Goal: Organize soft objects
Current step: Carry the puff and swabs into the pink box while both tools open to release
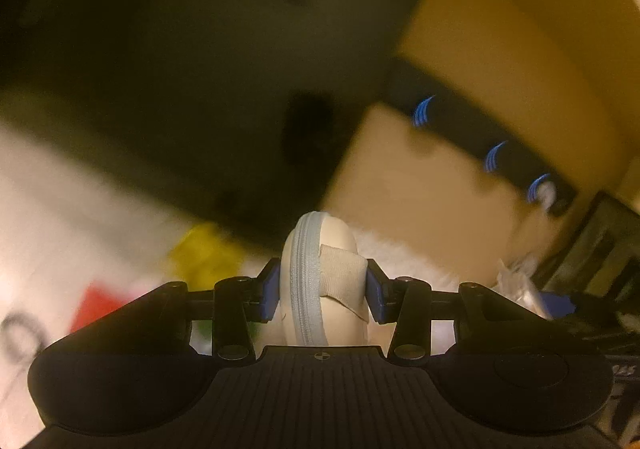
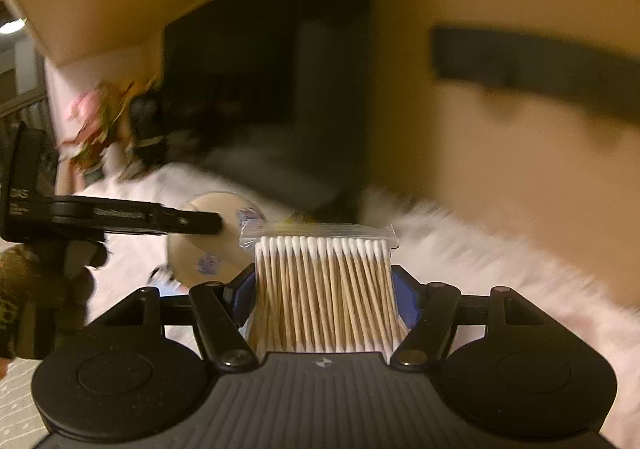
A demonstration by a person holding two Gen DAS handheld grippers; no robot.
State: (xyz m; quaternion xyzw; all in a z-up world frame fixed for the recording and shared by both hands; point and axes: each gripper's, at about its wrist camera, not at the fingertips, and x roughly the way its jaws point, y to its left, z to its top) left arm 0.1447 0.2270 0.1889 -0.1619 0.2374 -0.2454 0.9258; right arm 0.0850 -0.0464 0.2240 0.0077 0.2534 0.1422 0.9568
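My left gripper [image 1: 322,289] is shut on a beige round zip pouch [image 1: 320,281] with a grey zipper and a fabric tab, held above a white fluffy surface [image 1: 404,261]. In the right wrist view the pouch [image 2: 208,241] shows as a round beige disc with the left gripper's black finger [image 2: 160,219] on it. My right gripper [image 2: 324,289] is shut on a clear bag of cotton swabs [image 2: 324,289] with wooden sticks and white tips, just right of the pouch.
A cardboard box [image 1: 432,185] with black tape and blue marks stands ahead, and it also fills the right of the right wrist view [image 2: 500,109]. A dark opening [image 2: 272,81] lies behind. A white bag with yellow and red print [image 1: 120,273] lies left. Pink flowers [image 2: 92,117] stand far left.
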